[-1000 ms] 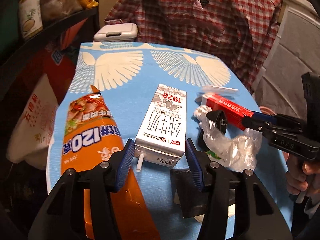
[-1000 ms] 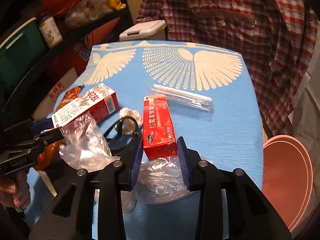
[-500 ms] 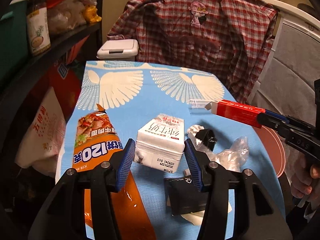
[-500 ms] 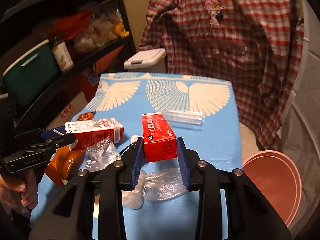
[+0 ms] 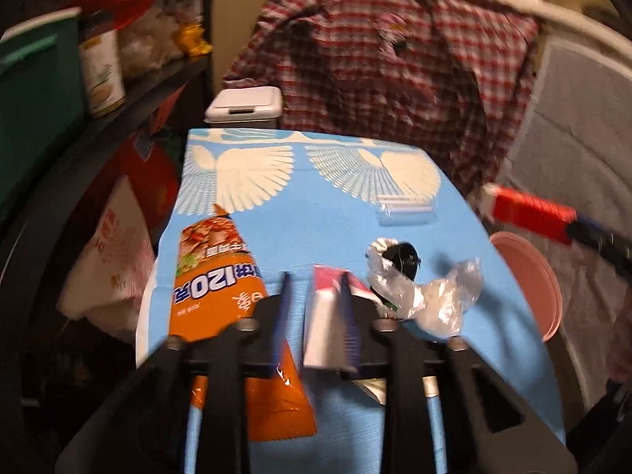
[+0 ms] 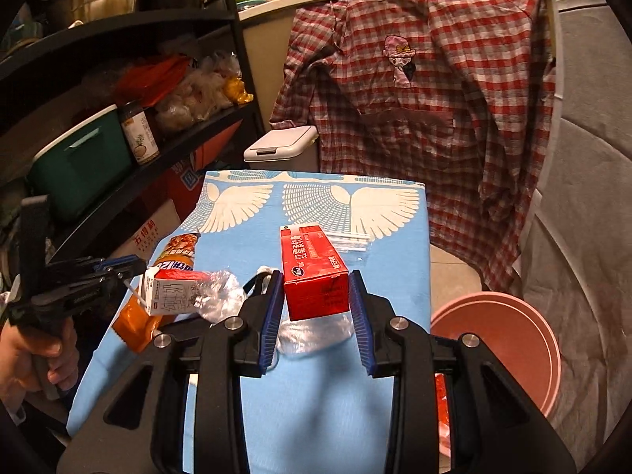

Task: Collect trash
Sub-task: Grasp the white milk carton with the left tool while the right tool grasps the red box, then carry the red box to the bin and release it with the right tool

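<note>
Orange snack pouch [image 5: 221,288]: lying flat on the blue winged tablecloth [image 5: 316,213], just to the left of the left gripper's fingers and partly under them; its lower end is cut off by the tool, and it is probably waiting its turn.

Left gripper [image 5: 316,316]: gripping the milk carton [image 5: 328,316] between its blue pads, carton raised off the cloth and tilted. In the right wrist view the carton [image 6: 173,290] is hanging at the far left with a small straw poking out. The left view is blurred, so the exact contact is hard to read.

Crumpled clear plastic [image 5: 426,296]: sitting just right of the left gripper's tips, draped over something black that I cannot identify.

Right gripper [image 6: 316,308]: clamping the red box [image 6: 312,272] at its near end, the box pointing straight ahead of the fingers and clear of the cloth, presumably lifted so it can be carried off as trash.

Clear flat packet [image 6: 351,241]: lying ahead of the right gripper, half hidden behind the box.

Pink basin [image 6: 509,339]: sitting low to the right of the right gripper, beside the table edge, likely where the trash goes; its near rim is cut off by the finger.
</note>
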